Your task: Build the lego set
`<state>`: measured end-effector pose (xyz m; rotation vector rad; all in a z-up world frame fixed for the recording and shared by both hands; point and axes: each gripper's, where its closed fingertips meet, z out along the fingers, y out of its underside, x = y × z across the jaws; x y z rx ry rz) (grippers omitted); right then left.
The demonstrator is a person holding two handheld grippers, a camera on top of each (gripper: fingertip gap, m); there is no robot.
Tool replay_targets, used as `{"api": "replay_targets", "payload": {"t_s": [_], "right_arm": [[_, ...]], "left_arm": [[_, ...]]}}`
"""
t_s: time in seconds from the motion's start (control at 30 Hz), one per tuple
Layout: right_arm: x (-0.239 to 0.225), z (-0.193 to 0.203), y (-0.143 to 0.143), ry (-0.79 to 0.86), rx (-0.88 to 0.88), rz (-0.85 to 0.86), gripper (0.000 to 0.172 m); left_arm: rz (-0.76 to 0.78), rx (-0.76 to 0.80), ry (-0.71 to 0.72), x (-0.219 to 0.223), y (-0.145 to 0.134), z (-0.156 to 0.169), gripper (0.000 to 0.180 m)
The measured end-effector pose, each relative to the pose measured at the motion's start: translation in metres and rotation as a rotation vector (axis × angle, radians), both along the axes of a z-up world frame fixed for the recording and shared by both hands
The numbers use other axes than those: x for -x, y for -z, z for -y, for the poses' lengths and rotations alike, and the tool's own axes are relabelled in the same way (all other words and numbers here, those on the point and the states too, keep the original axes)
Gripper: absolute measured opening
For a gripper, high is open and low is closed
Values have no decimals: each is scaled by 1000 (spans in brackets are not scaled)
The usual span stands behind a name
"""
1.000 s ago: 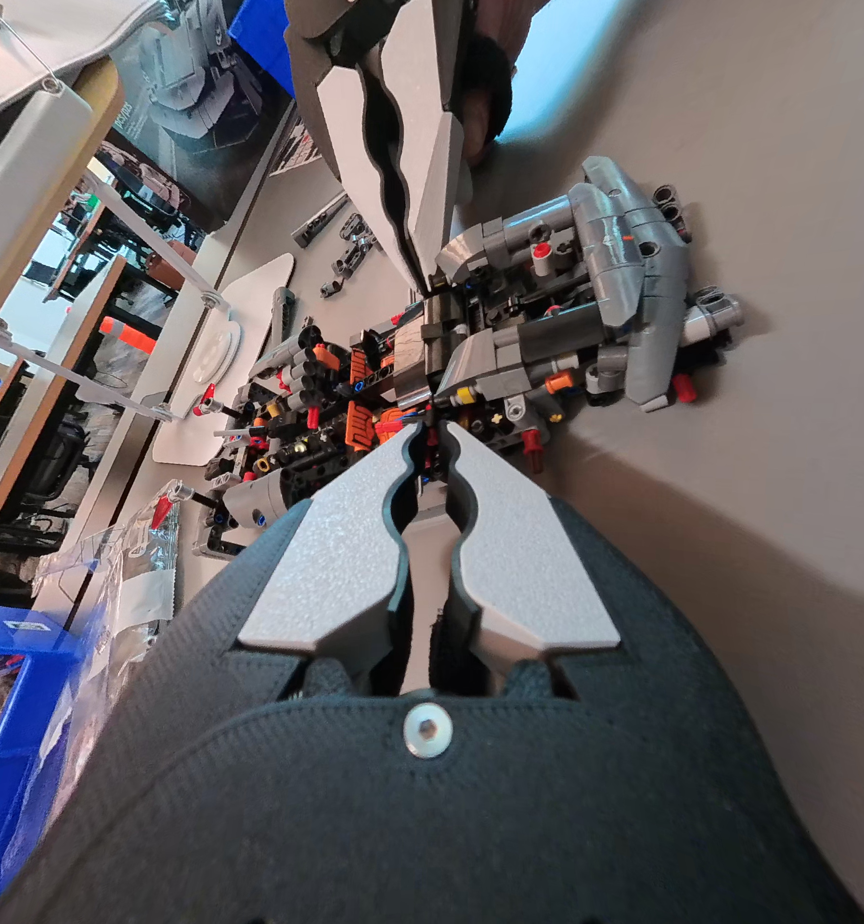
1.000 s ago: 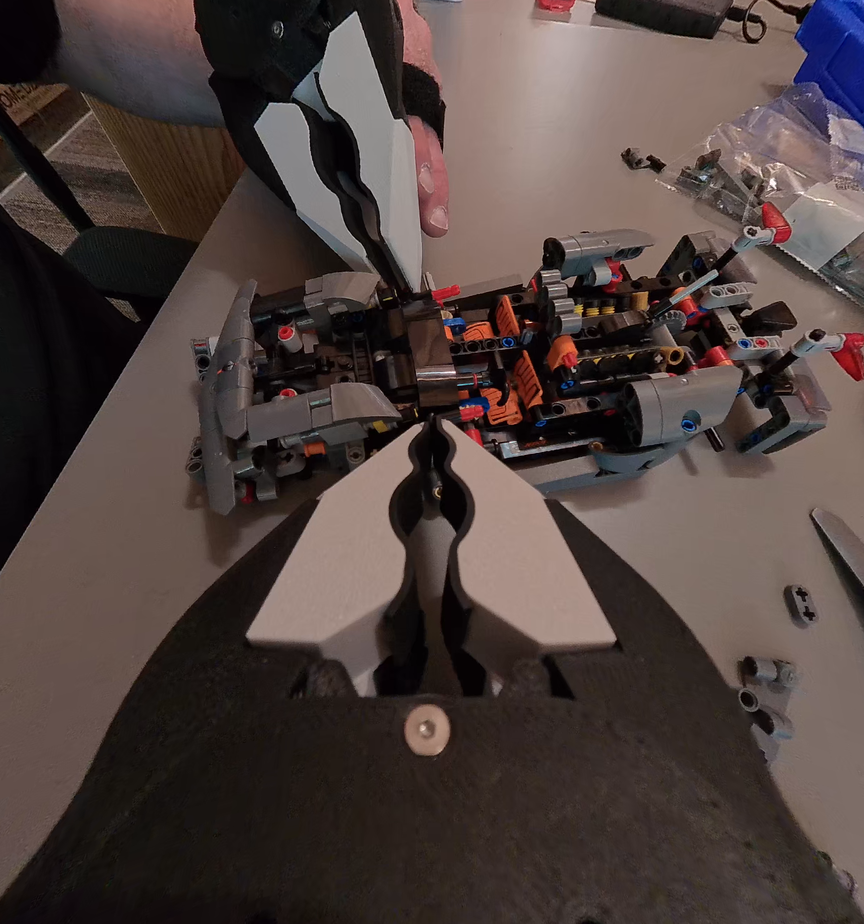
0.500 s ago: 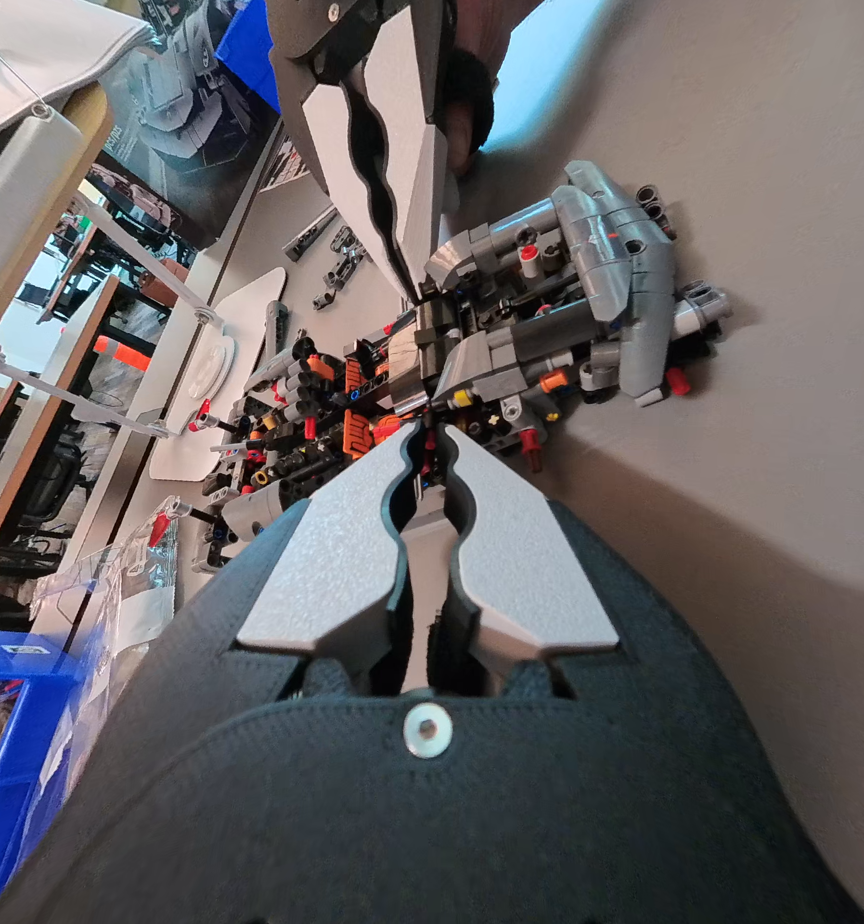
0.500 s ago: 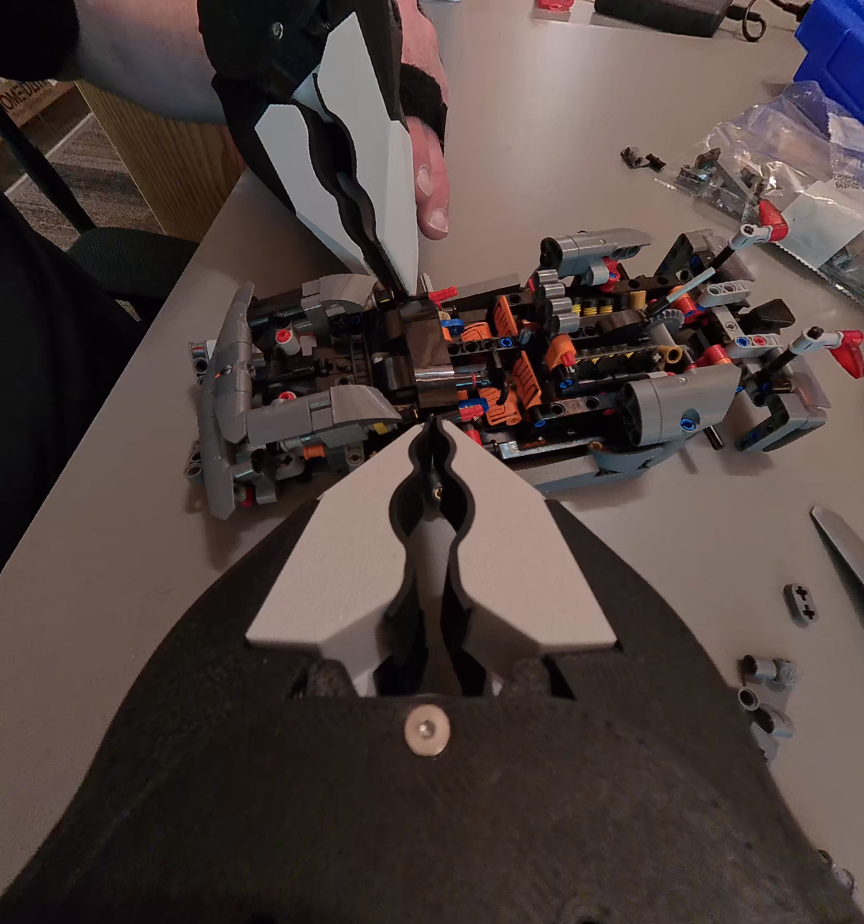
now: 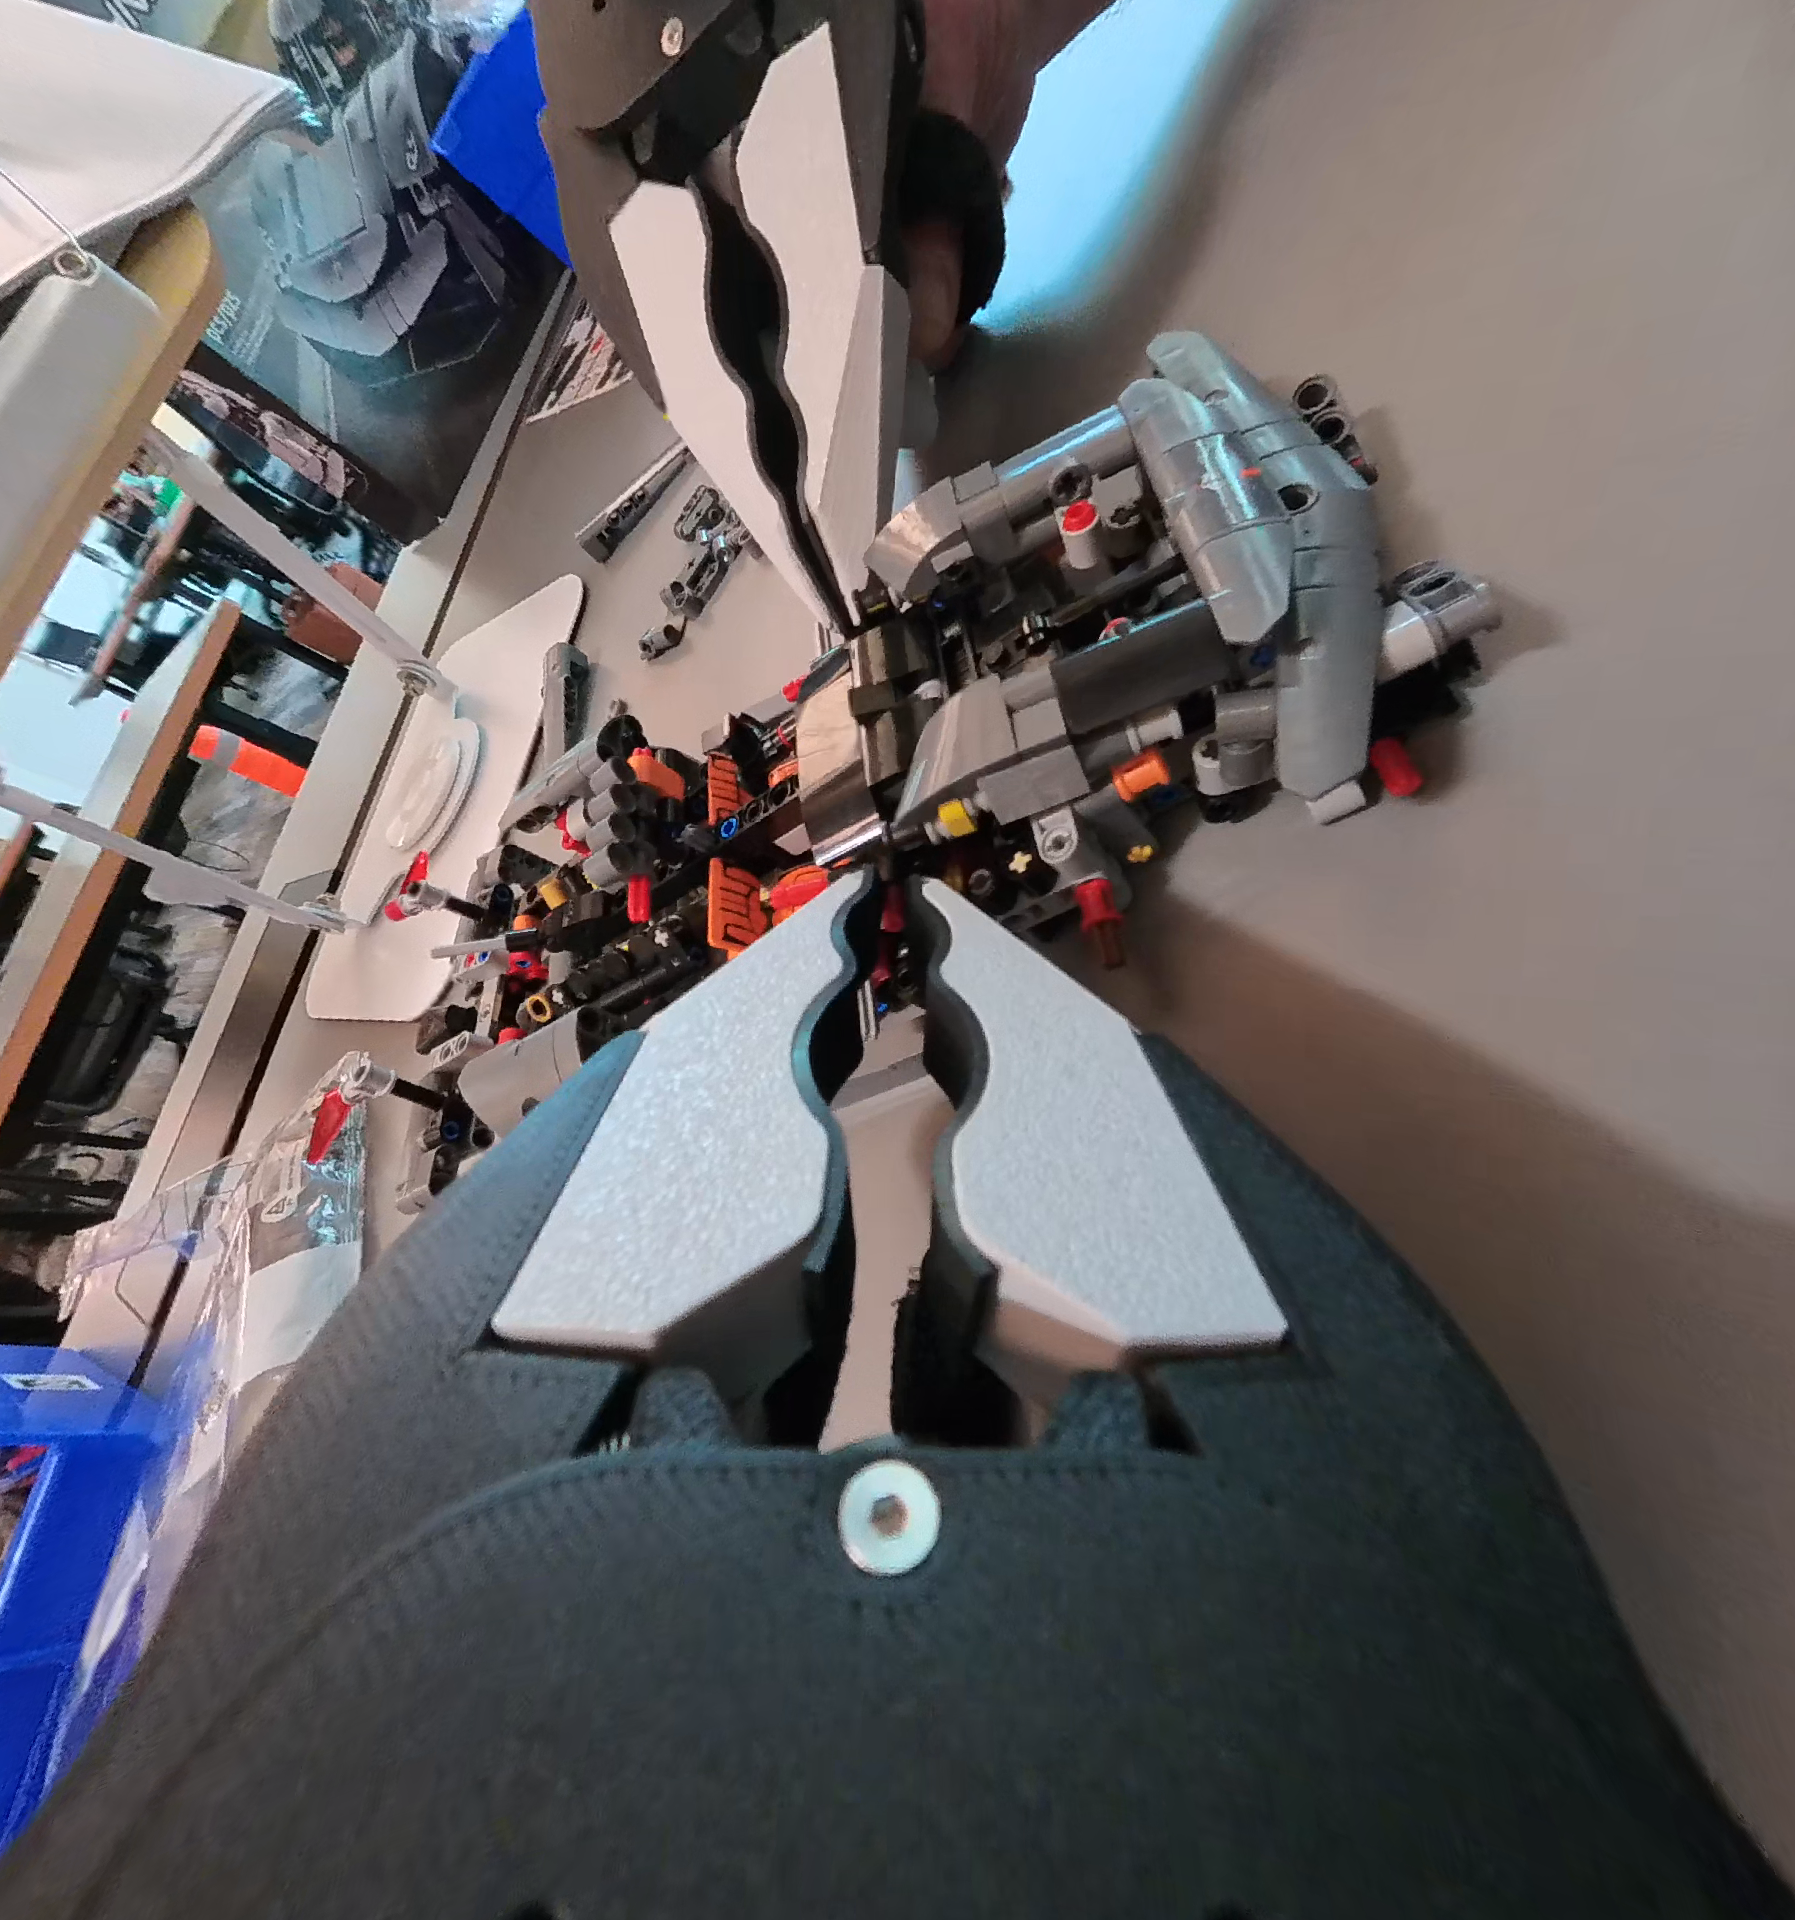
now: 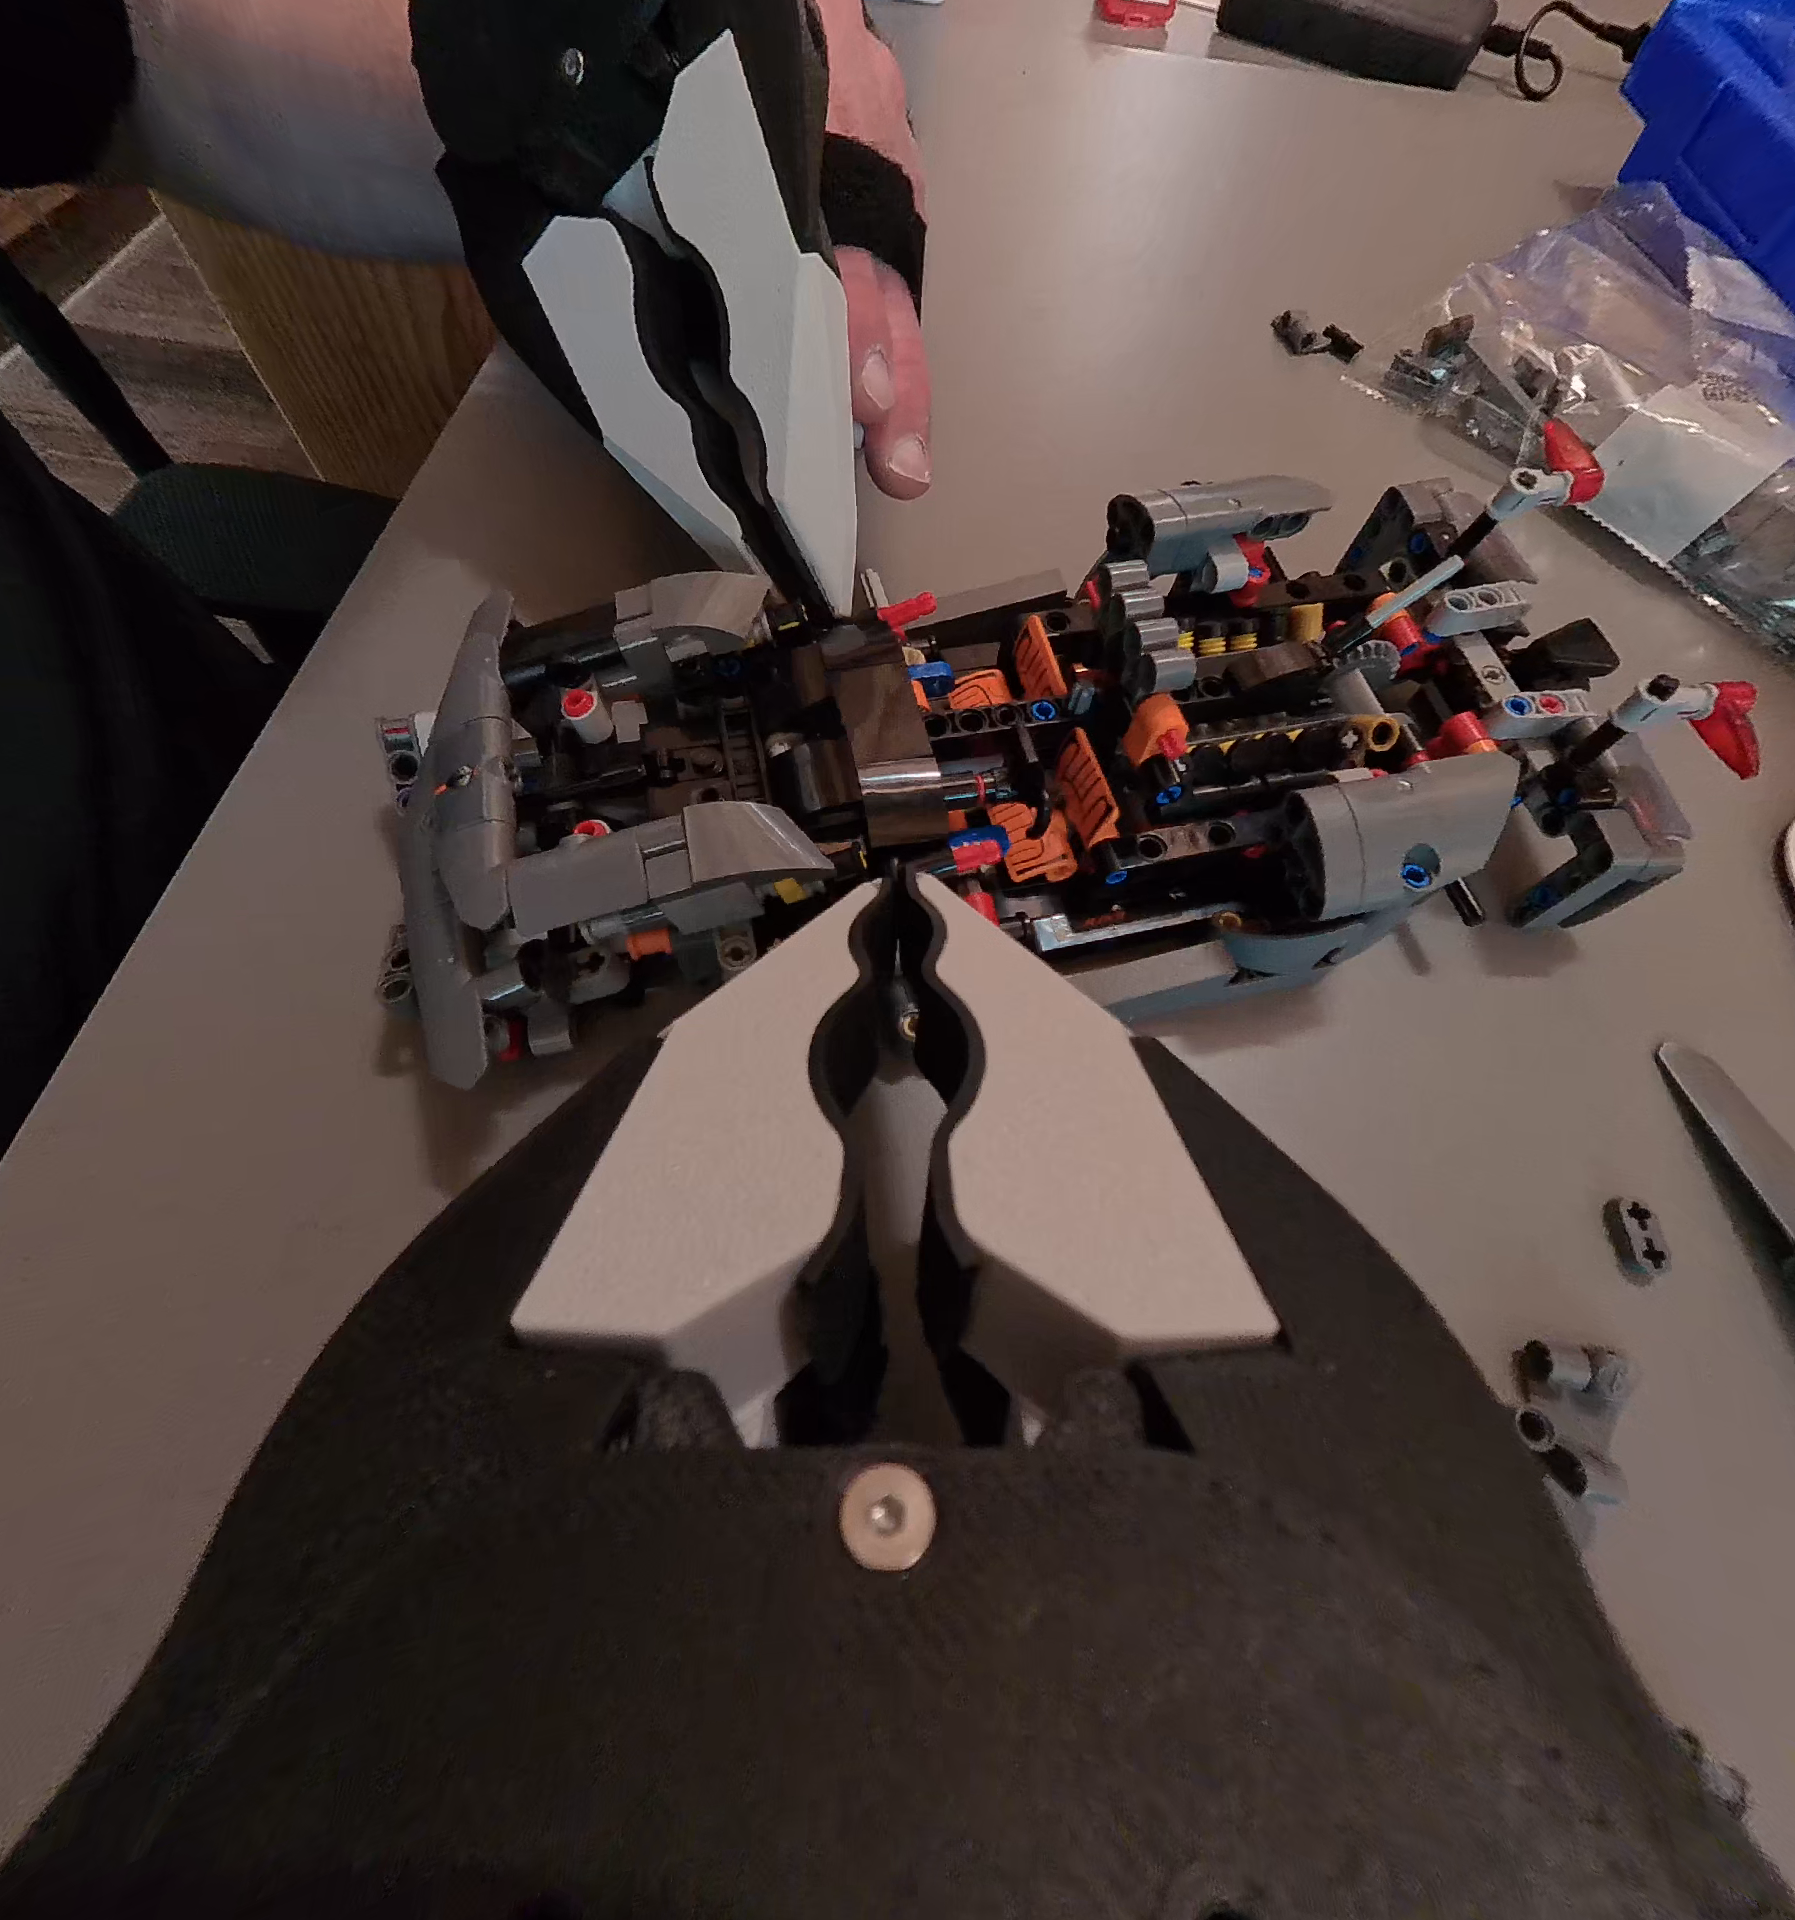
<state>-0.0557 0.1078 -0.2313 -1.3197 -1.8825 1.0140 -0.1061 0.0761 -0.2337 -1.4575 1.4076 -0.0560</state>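
My left gripper had its fingers pressed together at the tips, with nothing seen in its grasp, and those tips stood against one long side of the brick-built vehicle chassis, beside a small red pin. My right gripper was likewise pressed together with nothing seen between its tips, which met the opposite long side of the same model, just by a grey wedge panel. Each gripper showed in the other's view: the two faced one another across the middle of the chassis, near a dark glossy block. A hand was visible behind the left gripper. The chassis lay flat on the grey table, its grey winged end toward the table edge and its orange and black parts farther along. Loose small grey pieces lay on the table to the right, well apart from the model. Clear bags of parts and a blue bin stood beyond.
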Motion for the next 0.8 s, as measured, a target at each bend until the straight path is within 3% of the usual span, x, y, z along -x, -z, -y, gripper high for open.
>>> {"api": "replay_targets", "payload": {"t_s": [0.5,0.6,0.8], "right_arm": [[-4,-4,-5,27,-28,-10,1],[-10,-14,-15,57,-6,-33,10],[-4,-19,-17,71,11,-6,25]], "left_arm": [[-14,1,-17,5,-2,1,7],[-3,-3,-67,17,-6,-2,8],[84,140,-84,16,-9,-7,26]]}}
